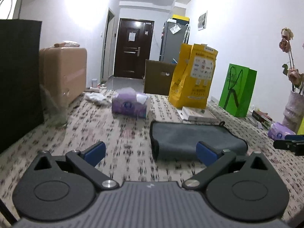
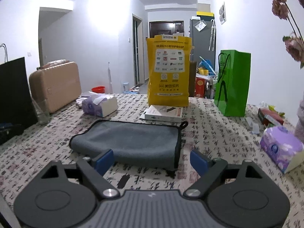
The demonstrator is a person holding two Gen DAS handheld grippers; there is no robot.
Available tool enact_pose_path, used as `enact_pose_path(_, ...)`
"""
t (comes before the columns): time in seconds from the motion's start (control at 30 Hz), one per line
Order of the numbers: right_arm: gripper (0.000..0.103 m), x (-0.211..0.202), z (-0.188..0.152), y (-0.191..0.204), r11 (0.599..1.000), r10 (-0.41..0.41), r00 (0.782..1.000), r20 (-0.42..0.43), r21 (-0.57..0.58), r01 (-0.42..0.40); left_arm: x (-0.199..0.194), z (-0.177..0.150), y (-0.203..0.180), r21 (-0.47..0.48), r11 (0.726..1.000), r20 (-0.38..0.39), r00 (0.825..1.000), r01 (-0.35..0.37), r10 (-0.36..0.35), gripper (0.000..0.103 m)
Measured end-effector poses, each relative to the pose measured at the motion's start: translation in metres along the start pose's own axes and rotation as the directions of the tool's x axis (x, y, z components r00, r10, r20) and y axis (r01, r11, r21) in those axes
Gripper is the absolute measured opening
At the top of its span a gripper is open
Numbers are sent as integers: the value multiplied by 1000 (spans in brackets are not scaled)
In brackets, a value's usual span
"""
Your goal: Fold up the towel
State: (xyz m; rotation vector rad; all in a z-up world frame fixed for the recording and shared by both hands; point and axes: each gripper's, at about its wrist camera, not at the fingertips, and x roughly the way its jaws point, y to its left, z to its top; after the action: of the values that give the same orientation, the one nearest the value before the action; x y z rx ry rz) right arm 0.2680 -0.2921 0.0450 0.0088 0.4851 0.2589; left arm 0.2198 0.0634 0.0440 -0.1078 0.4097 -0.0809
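Fingers (image 2: pixel 104 161) spread around towel (image 2: pixel 129 142) corner, right view only.

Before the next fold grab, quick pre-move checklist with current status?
1. Left gripper open, empty: ok.
2. Right gripper open, empty: ok.
3. Grey microfibre towel with black trim already folded once, lying flat: ok.
4. White flat box clear of towel's far edge: cannot tell.
5. Towel's near edge between right gripper's fingers: not ok, only the corner is.
6. Hanging loop free: ok.

Yellow bag (image 2: pixel 168 72), green bag (image 2: pixel 232 83), perhaps tissues (image 2: pixel 281 148)
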Motion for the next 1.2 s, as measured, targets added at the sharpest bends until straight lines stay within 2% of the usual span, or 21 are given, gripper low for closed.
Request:
enact_pose_path(0.3,87,-22,-29,-1,1000,7,1000,-1,17,-7,-42,-18,-16,64,998,56,998,20,-24,103)
enact_pose_path(0.7,88,-53,-59,17,997,60,998,12,50,-60,-82,-40,-36,126,991,124,992,-42,27,103)
enact_pose_path(1.2,88,-96,-85,36,993,104,994,29,52,-106,-125,-68,-41,156,988,141,990,-18,-4,103)
